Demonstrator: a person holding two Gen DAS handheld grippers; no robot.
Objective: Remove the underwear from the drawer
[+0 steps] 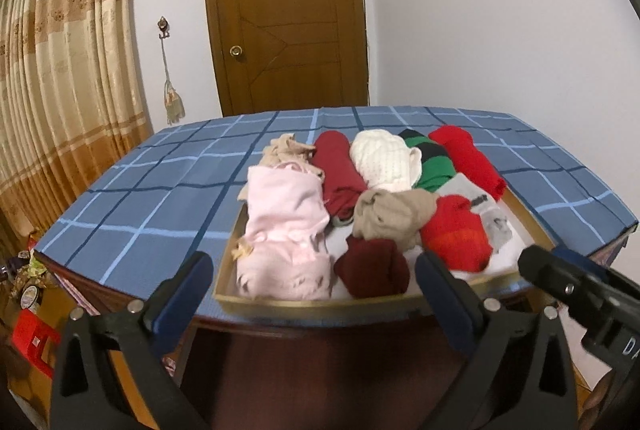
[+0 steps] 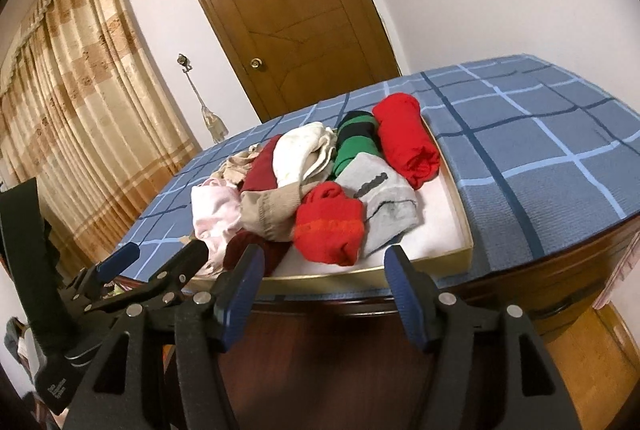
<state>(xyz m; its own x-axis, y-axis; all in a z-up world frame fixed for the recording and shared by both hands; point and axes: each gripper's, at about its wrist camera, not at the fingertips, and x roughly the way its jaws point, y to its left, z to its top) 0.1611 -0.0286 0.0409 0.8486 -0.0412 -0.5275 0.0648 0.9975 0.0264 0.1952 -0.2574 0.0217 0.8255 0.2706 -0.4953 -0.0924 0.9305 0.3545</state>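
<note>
A shallow tan drawer tray sits on a blue checked tabletop, full of rolled underwear and socks. A pink piece lies at the left, a dark maroon roll at the front, a beige one, a bright red one, a grey one, plus white, green-black and red rolls behind. My left gripper is open, just in front of the tray's front edge. My right gripper is open, also at the front edge; its fingers show at right.
The blue checked tablecloth covers a wooden table. A brown door and a white wall stand behind. Tan curtains hang at the left. Red and other clutter lies on the floor at the left.
</note>
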